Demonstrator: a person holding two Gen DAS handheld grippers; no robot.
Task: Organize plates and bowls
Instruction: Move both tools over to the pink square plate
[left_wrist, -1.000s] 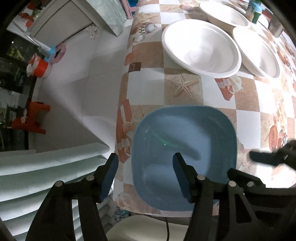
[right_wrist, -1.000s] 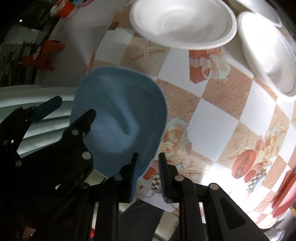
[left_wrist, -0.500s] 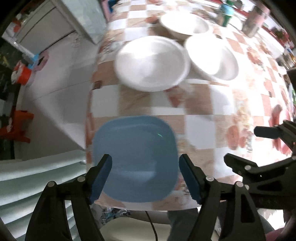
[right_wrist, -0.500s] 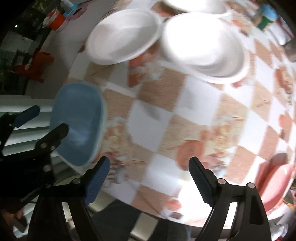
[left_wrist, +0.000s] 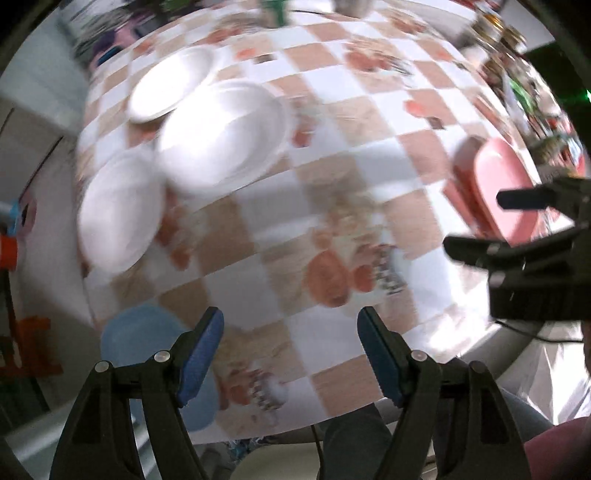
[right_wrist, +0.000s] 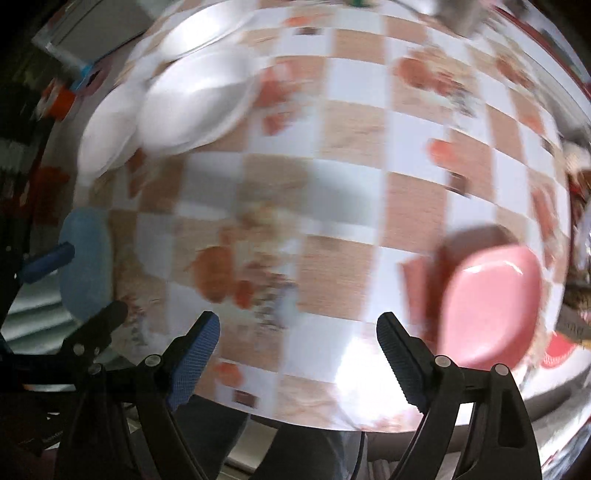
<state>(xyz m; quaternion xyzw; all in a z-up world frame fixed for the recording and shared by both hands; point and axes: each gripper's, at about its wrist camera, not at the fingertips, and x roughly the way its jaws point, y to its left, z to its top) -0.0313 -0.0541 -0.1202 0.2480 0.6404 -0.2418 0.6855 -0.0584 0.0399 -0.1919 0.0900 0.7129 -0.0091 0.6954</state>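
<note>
While jaws gape, blue plate (left_wrist: 147, 332) lies beside left hand-held gripper (left_wrist: 290, 347).

Three white bowls (left_wrist: 221, 133) are on the checked tablecloth (left_wrist: 369, 177), grouped toward 10 o'clock in the left wrist view: one at the centre of the group, a second (left_wrist: 168, 88) at 11 o'clock of it, and a third (left_wrist: 118, 210) at 8 o'clock. One blue plate (left_wrist: 144, 332) lies at 7 o'clock by the table edge. One pink plate (right_wrist: 491, 295) lies at 4 o'clock in the right wrist view.
</note>
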